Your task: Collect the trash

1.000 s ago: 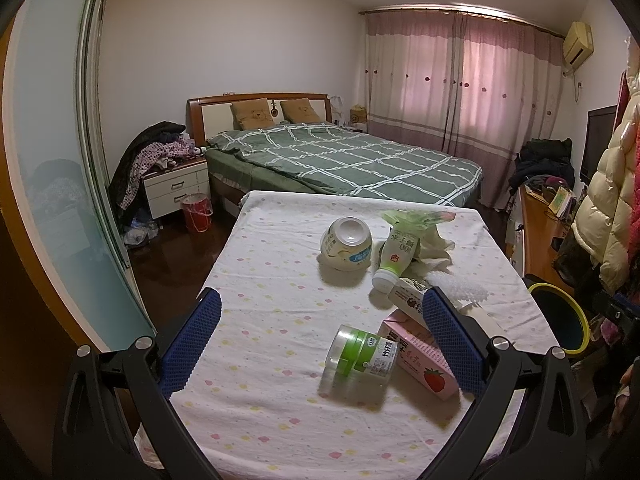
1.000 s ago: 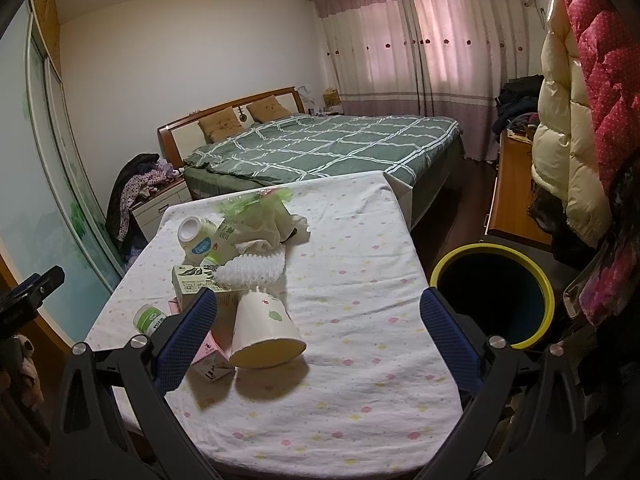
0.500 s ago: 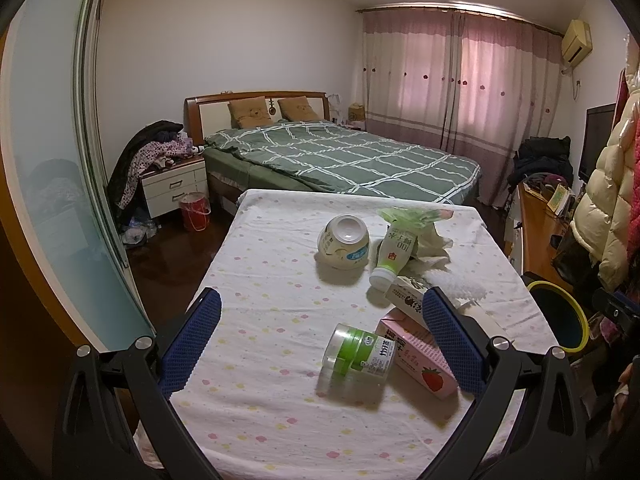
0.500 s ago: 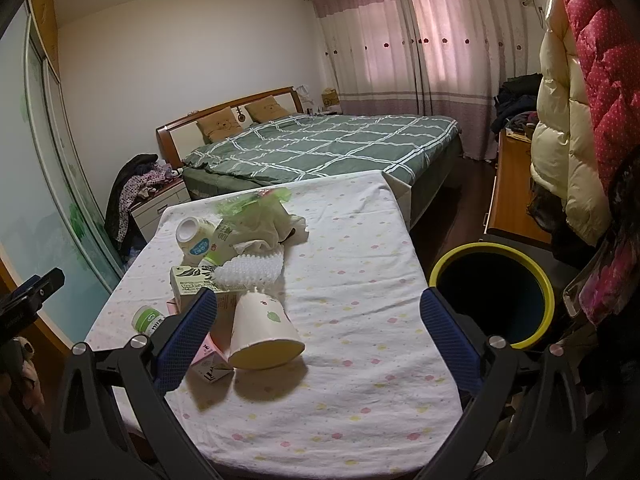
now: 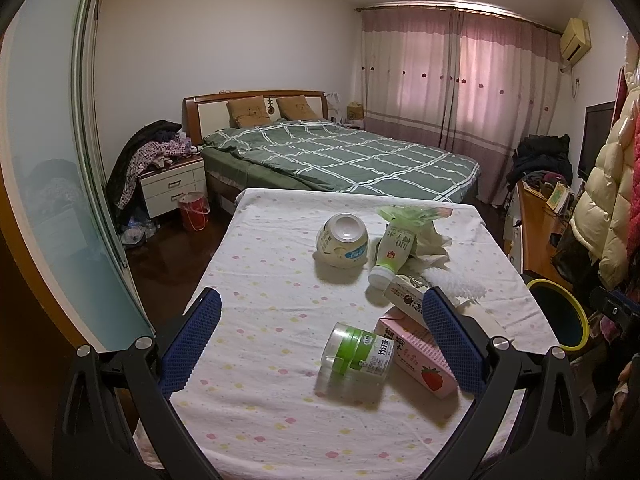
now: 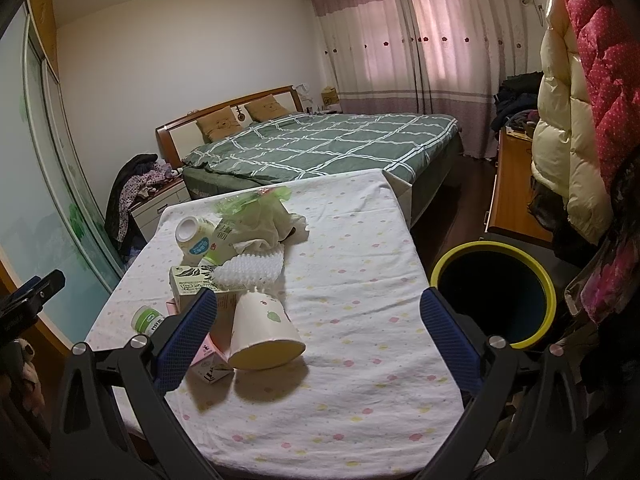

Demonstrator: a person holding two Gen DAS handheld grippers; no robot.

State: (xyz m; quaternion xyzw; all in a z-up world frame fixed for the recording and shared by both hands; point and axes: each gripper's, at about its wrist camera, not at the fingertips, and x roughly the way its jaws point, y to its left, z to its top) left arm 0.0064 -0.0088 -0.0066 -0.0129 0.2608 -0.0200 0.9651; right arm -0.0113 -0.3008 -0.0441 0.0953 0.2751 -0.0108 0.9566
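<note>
Trash lies in a loose cluster on the table (image 5: 260, 280), which wears a white cloth with small coloured dots. Nearest the left gripper (image 5: 320, 336) a jar (image 5: 357, 354) with a green band lies on its side, touching a pink carton (image 5: 420, 364) with a strawberry printed on it. Just beyond, a white carton (image 5: 404, 296) lies beside a bristly white brush (image 5: 452, 284), and a green-and-white bottle (image 5: 394, 254) lies tipped with its cap toward the camera, its base against a crumpled bag (image 5: 416, 220). Left of the bottle a round white tub (image 5: 343, 240) rests on its side. From the right wrist view, a paper cup (image 6: 262, 334) lies on its side with its mouth toward the camera, just inside the right gripper's (image 6: 318, 330) left finger; it seems to rest against the cartons, though the finger hides the contact. Both grippers hover over the near edge of the table with jaws spread wide and nothing between them. A bin (image 6: 494, 292) with a yellow rim stands on the floor just beside the table's right side, its dark inside hard to read. Behind the table stands a bed (image 5: 340, 152) with a green checked cover, and pink curtains (image 5: 452, 76) hang on the far wall.
</note>
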